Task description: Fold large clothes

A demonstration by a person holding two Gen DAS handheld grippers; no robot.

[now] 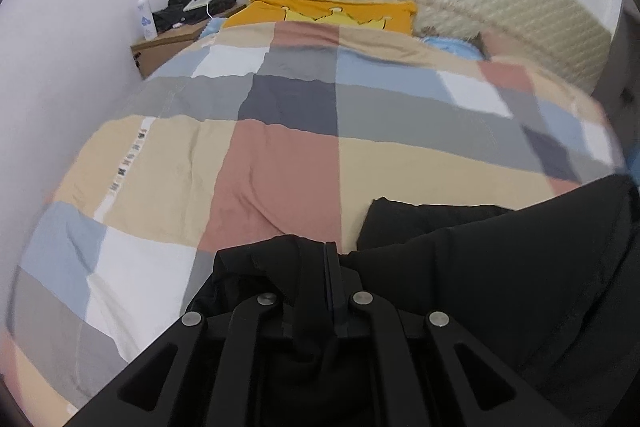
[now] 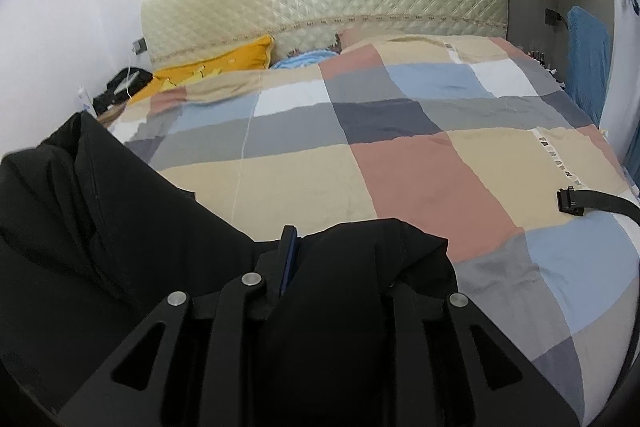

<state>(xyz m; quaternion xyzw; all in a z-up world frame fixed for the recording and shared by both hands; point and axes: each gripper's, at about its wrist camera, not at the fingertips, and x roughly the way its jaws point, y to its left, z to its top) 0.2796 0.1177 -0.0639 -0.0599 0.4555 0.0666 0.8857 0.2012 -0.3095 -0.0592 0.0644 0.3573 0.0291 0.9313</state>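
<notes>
Black fabric of a large garment (image 1: 500,267) is pinched in both grippers above a bed with a checked quilt (image 1: 280,155). The left gripper (image 1: 330,259) has its fingers pressed together on a bunched edge of the cloth, which spreads away to the right and lies on the quilt. The right gripper (image 2: 320,247) is also clamped on the garment (image 2: 100,227); only one blue-edged finger (image 2: 288,259) shows, the other buried under a hump of cloth. Folds hide the garment's shape, and its lower part is cut off. A black strap with a buckle (image 2: 568,201) lies on the quilt to the right.
</notes>
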